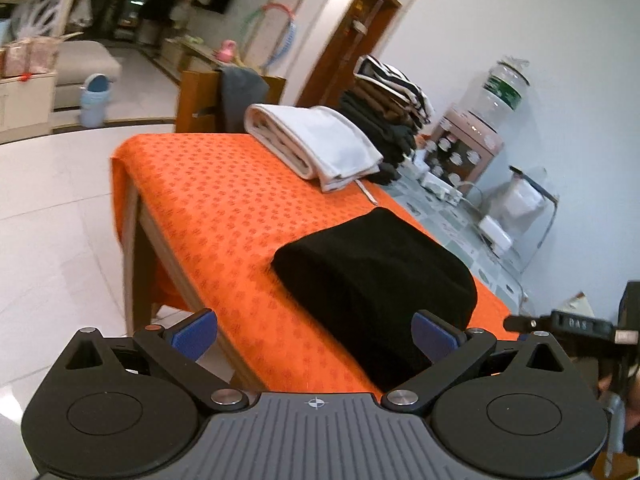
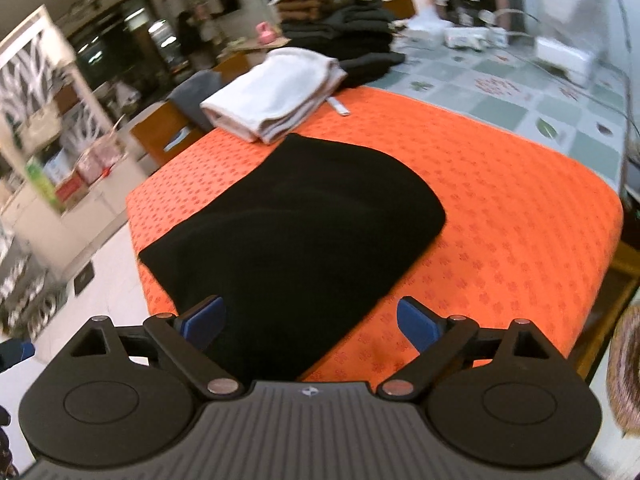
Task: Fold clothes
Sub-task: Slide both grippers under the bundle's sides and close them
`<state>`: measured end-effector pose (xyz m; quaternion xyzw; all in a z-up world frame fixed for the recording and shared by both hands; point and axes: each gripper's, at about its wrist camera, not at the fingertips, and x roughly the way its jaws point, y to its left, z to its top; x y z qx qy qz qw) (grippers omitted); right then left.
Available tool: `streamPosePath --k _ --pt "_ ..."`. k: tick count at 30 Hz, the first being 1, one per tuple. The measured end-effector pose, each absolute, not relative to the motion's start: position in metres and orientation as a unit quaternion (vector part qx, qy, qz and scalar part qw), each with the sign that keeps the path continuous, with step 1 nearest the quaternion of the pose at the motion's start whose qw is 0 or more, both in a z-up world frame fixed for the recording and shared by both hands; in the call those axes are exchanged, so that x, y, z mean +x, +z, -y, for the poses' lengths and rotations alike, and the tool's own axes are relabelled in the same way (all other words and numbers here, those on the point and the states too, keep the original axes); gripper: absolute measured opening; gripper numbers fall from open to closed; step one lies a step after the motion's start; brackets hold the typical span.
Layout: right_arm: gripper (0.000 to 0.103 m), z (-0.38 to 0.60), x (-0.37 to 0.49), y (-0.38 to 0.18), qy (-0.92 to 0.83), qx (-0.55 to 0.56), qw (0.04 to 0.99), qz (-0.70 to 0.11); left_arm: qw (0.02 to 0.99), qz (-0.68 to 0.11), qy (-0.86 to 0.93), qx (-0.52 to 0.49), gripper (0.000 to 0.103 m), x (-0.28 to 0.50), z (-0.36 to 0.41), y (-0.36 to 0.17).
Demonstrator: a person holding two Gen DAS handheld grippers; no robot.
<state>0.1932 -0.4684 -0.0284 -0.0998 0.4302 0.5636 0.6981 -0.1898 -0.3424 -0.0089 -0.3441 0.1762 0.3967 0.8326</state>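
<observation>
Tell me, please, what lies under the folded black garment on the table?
The black garment rests directly on the orange tablecloth, which shows all around it. Whatever lies beneath the garment or the cloth itself is covered and cannot be seen.

An orange patterned cloth (image 1: 208,200) covers the desk. Beyond its far edge stands a wooden chair (image 1: 196,100). To the cloth's right, a large water bottle (image 1: 500,88) and a white charger (image 1: 494,230).

The left gripper (image 1: 314,334) is held with its blue-padded fingers (image 1: 195,334) spread wide, nothing between them. The right gripper (image 2: 310,324) is likewise spread wide with nothing between its blue pads (image 2: 418,324).
</observation>
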Motion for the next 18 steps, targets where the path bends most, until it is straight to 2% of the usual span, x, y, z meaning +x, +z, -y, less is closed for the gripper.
streamPosePath --k 12,18 --pt "0.099 0.44 0.213 -0.073 0.482 0.011 0.732 -0.481 0.869 -0.251 0.28 -0.322 0.103 -0.118 0.189 -0.019" --pt "0.1 0.431 0.209 -0.087 0.454 0.023 0.733 -0.505 0.865 -0.287 0.234 -0.338 0.103 -0.077 0.139 -0.043"
